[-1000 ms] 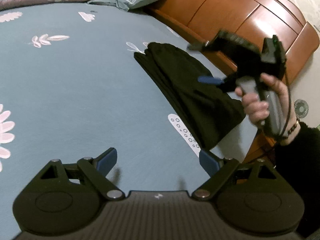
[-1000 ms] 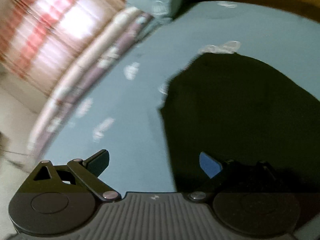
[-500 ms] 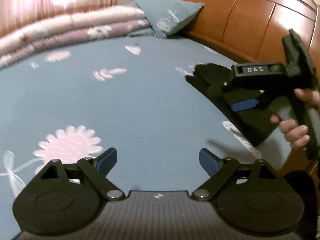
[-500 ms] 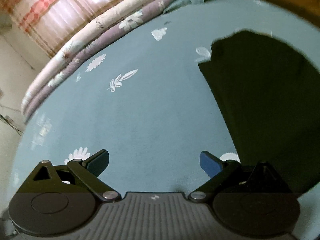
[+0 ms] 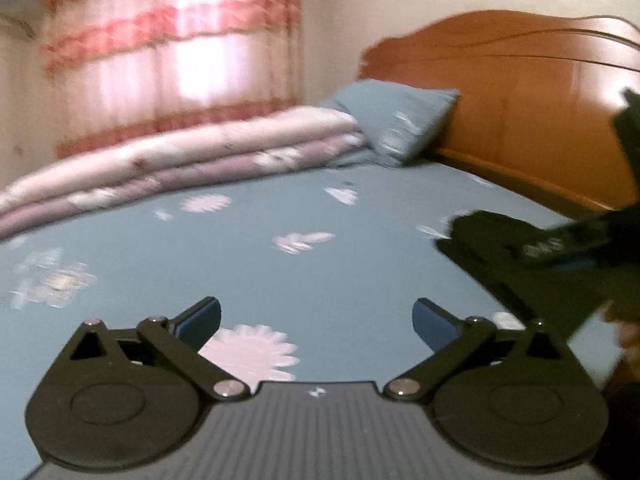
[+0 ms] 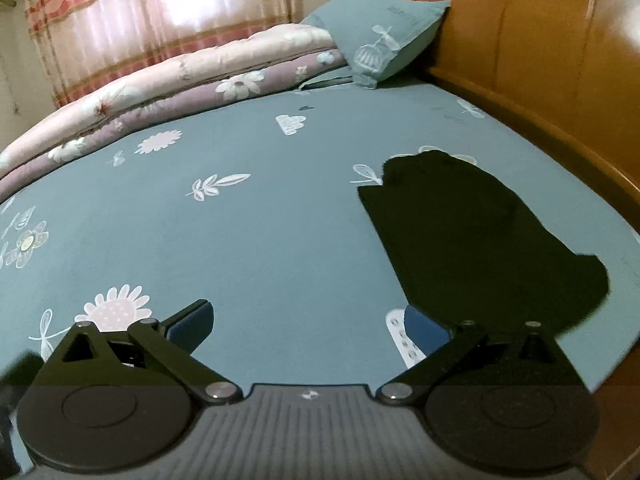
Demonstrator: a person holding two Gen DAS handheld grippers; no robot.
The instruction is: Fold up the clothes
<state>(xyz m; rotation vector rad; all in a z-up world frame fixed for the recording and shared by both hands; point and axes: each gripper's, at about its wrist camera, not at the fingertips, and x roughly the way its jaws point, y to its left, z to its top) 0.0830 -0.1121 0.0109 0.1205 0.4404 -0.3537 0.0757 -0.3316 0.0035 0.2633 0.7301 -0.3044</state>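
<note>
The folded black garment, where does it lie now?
In the right wrist view, the folded black garment lies on the blue floral bedsheet, right side, near the wooden headboard.

Our left gripper (image 5: 316,316) is held level with its fingers spread wide and nothing between them. Our right gripper (image 6: 306,322) is likewise spread wide and empty; in the left wrist view it shows as a dark blur at the right edge, with what may be our hand (image 5: 628,332) below it.
</note>
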